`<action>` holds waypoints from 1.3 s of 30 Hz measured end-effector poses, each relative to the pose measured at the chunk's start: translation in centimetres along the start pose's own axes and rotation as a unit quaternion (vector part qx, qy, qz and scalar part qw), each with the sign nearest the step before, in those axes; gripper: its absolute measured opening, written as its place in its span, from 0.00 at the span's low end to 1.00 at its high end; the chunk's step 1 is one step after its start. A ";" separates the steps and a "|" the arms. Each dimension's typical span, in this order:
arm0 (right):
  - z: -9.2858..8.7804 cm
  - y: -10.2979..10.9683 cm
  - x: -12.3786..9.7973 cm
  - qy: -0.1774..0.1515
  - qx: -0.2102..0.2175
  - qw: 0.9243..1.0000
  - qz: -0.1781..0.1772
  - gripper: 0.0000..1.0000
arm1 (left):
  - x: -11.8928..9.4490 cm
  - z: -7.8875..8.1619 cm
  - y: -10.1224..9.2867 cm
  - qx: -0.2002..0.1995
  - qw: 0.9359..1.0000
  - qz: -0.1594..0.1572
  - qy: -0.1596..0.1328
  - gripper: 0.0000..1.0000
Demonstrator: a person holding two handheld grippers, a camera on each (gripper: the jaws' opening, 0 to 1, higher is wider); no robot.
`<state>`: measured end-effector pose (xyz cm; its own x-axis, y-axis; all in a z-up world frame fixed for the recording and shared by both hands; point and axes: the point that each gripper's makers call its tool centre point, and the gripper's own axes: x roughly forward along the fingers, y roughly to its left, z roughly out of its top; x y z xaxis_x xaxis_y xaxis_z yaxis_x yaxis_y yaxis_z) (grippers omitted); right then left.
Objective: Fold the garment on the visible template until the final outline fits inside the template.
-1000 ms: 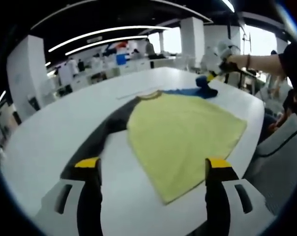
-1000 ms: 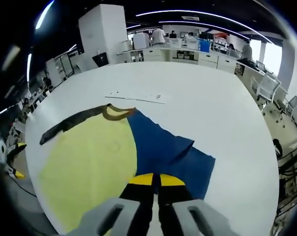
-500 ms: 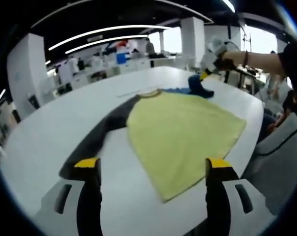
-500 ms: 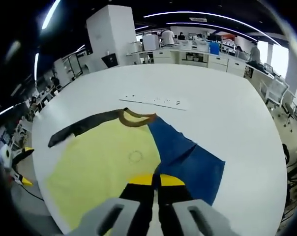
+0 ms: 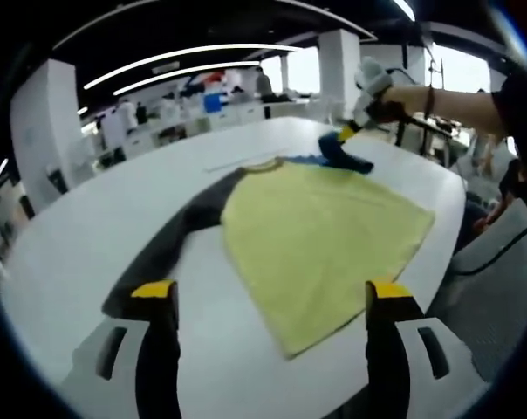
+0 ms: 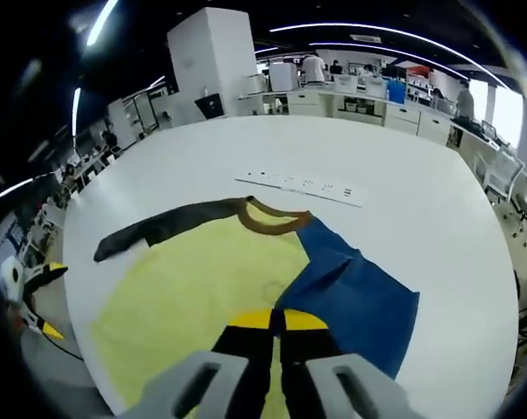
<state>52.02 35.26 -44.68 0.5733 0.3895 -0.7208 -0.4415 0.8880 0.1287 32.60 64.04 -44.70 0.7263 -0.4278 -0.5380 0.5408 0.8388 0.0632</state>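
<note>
A long-sleeved shirt lies flat on the white table (image 6: 403, 166). Its body is yellow (image 6: 202, 292) (image 5: 320, 236), its collar brown (image 6: 272, 220); one sleeve is dark (image 6: 159, 229) (image 5: 172, 240) and the other blue (image 6: 359, 297). My right gripper (image 6: 277, 319) is shut on the blue sleeve's end, lifted over the edge of the yellow body. In the left gripper view, that gripper (image 5: 346, 133) holds the bunched blue sleeve (image 5: 344, 157) above the far shoulder. My left gripper (image 5: 270, 290) stays open near the hem, holding nothing. A thin marked strip (image 6: 303, 183) lies beyond the collar.
The table's rounded edge (image 5: 451, 218) runs close to the yellow hem. Beyond it are a person's arm (image 5: 455, 100), chairs (image 6: 508, 161), white pillars (image 6: 215, 57) and desks with people at the back. My left gripper shows at the table's near-left edge (image 6: 28, 297).
My right gripper has carried the blue sleeve inward toward the yellow body and collar, so the sleeve folds over more. My left gripper stays put and open.
</note>
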 end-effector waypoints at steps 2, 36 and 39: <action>0.2 0.7 0.2 0.000 -0.005 1.000 0.004 0.00 | -0.1 0.0 0.0 0.000 1.000 0.003 -0.003 0.83; 2.7 9.4 4.6 0.016 -0.125 0.991 0.038 0.00 | 0.0 -0.7 0.3 -0.006 1.000 -0.001 0.001 0.84; 3.0 10.2 4.8 0.014 -0.132 0.990 0.042 0.00 | 0.0 -0.7 0.4 -0.009 1.000 0.000 0.000 0.84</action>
<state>52.34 46.95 -44.82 0.5094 0.4481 -0.7347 -0.6539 0.7565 0.0081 32.48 64.62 -45.28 0.7265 -0.4278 -0.5377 0.5330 0.8448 0.0480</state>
